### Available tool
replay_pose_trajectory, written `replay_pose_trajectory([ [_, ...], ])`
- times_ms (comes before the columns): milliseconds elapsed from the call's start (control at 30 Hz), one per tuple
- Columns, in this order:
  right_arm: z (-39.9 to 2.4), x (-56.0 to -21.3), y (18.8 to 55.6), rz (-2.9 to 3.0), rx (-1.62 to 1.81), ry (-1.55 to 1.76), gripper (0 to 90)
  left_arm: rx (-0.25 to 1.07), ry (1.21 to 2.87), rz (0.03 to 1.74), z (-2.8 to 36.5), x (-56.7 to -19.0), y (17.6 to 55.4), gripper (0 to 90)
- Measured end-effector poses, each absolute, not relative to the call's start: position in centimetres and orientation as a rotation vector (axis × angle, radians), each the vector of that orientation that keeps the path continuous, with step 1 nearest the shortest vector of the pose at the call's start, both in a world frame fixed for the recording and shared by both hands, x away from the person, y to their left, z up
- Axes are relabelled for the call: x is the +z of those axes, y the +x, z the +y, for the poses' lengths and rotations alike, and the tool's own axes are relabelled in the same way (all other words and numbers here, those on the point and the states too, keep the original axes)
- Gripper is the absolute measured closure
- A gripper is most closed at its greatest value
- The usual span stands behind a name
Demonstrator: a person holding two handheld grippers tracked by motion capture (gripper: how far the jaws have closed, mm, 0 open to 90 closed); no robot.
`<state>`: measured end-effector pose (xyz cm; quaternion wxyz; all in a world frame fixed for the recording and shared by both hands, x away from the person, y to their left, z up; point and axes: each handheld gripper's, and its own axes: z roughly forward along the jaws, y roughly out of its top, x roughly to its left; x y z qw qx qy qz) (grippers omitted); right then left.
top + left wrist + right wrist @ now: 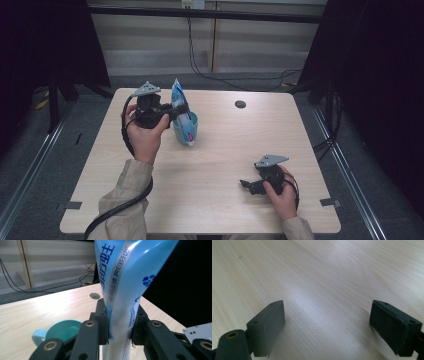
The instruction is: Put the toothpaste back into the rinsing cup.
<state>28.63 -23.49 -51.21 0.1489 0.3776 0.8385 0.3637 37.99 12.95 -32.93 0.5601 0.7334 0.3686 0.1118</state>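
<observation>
1. Blue-and-white toothpaste tube (120, 290) stands upright in our teal cup (186, 131) on the table (225, 150).
2. Our left gripper (175, 111) clamps the tube's middle.
3. Our right gripper (246, 185) rests unclenched, holding nothing.

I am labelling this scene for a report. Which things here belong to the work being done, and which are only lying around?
Part of the work:
- toothpaste tube, clamped in the left hand-held gripper
- teal cup, with the tube's lower end in it

Only lying around:
- right hand-held gripper, open and resting idle on the table
- round dark spot on the table
- cables on the floor behind
</observation>
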Motion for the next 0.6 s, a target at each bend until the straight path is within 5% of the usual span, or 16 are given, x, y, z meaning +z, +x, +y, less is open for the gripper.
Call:
replay_pose_trajectory([
  [600, -23.5, -51.2, 28.6, 2.411, 1.046, 1.085, 12.5, 0.312, 1.702, 0.88, 13.3, -32.0, 39.3, 73.1],
])
